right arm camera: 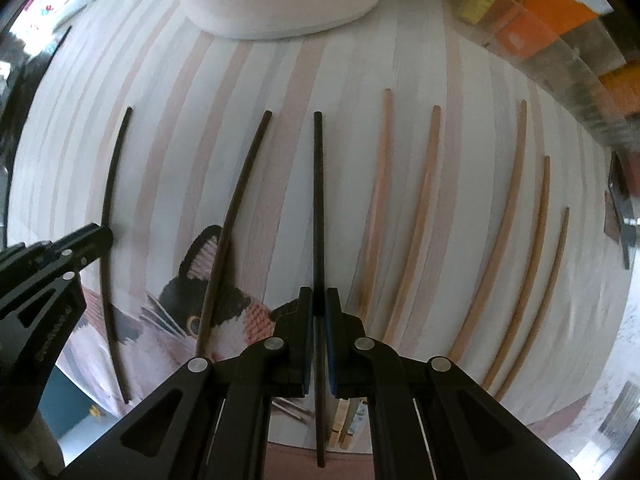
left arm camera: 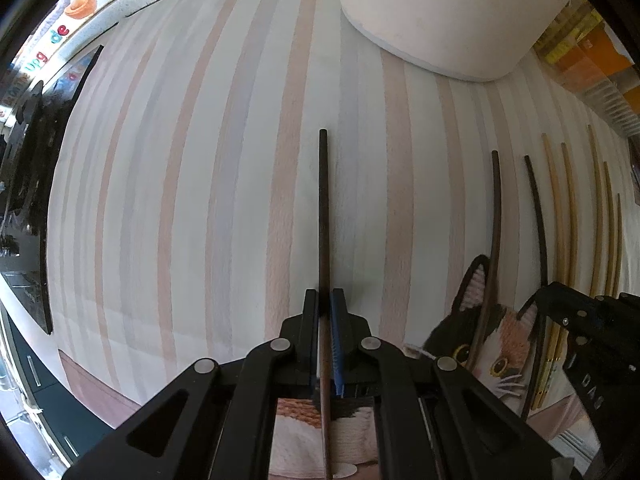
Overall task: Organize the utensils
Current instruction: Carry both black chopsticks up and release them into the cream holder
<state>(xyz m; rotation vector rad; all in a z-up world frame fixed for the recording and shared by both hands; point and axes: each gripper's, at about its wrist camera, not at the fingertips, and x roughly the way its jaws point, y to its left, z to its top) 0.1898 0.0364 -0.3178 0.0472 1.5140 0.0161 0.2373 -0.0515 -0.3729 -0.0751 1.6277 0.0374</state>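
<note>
Jaws tight on dark chopsticks (left arm camera: 324, 216)

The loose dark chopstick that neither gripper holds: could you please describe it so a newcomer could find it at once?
Find the cat picture on the striped cloth. One dark chopstick lies slanted across the cat's ear and eye. Unlike its two dark neighbours, no gripper clamps it; the pale chopsticks lie further right.

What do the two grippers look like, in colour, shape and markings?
Both the left gripper and the right gripper are matte black, with angular linkage arms that have triangular cut-outs and round silver pins. The fingers carry blue pads on their inner faces. Pale lettering marks each side, too blurred to read. No cables or sleeves show.
</note>
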